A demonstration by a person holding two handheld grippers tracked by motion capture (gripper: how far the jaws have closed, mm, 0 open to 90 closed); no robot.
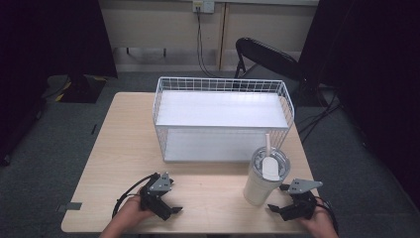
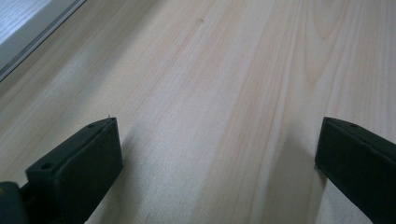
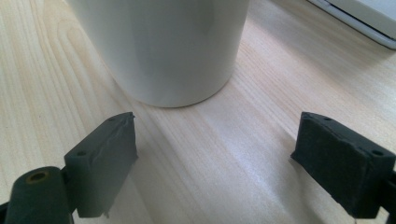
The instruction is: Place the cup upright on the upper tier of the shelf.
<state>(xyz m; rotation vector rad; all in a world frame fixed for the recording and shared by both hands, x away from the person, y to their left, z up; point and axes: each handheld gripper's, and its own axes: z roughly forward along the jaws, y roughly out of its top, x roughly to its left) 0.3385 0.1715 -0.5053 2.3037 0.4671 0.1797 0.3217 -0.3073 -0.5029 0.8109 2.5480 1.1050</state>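
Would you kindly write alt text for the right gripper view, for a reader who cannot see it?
The right claw is open, its two black jaws wide apart above a light wooden table. Just ahead of them stands the base of a white tumbler, untouched. The edge of a white shelf crosses the top right corner.

A white lidded tumbler (image 1: 263,176) with a straw stands upright just before the wire basket (image 1: 223,119).

Bare light wooden tabletop (image 1: 119,148) lies open across the frame's left and lower centre; a white wire basket (image 1: 223,119) blocks the upper centre, a white lidded tumbler (image 1: 265,176) the lower right.
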